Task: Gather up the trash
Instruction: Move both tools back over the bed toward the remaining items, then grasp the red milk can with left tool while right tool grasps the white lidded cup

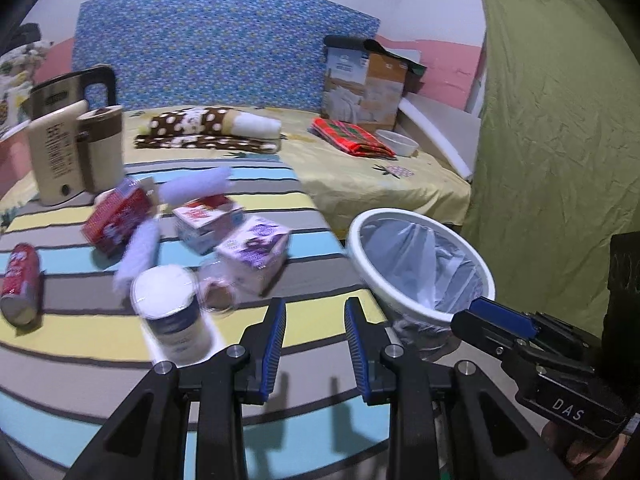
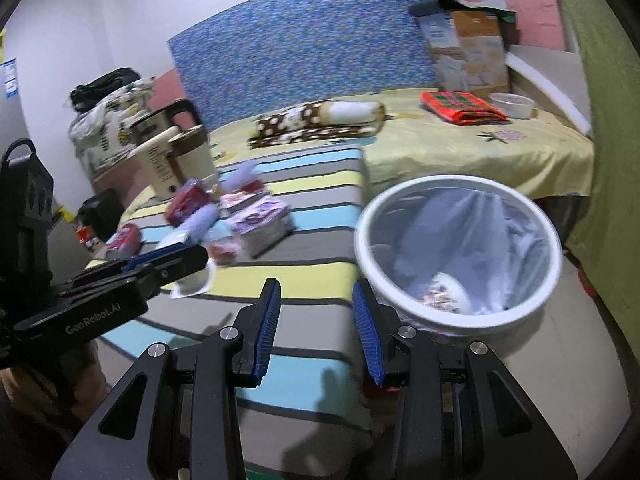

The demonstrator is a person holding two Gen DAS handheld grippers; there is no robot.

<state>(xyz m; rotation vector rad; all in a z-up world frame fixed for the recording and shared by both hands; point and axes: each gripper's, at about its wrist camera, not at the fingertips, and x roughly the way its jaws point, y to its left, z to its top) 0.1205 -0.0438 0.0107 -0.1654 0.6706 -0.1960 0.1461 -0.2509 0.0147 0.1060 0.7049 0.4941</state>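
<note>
Evidently you had both grippers empty at this point: the left gripper (image 1: 315, 338) carried its jaws partly apart with only striped cover showing between the blue pads, and the right gripper (image 2: 316, 330) had its jaws apart the same way, nothing in them.

The trash lay in a loose cluster on the striped bed cover (image 1: 100, 336), well ahead of your left hand: a white cup (image 1: 170, 312) nearest the left jaws, a purple carton (image 1: 256, 254) beyond it, a red-and-white carton (image 1: 208, 220) and a red box (image 1: 118, 220) farther back, and a red can (image 1: 20, 280) off to the side on its flank. They were blurred, so labels could not be read.

The white bin (image 2: 460, 256) stood just off the edge of the striped cover, lined with a clear bag (one printed white item (image 2: 444, 294) already lay at its bottom). That placing made sense: it sat beside your right hand, a short carry from the pile.

Judging by the layout, your left gripper was better set for the cup, since it was nearest and stood upright. The kettle (image 1: 72, 136) and the folded blankets (image 1: 212, 130) looked like belongings rather than trash, and were well apart from the cluster.
</note>
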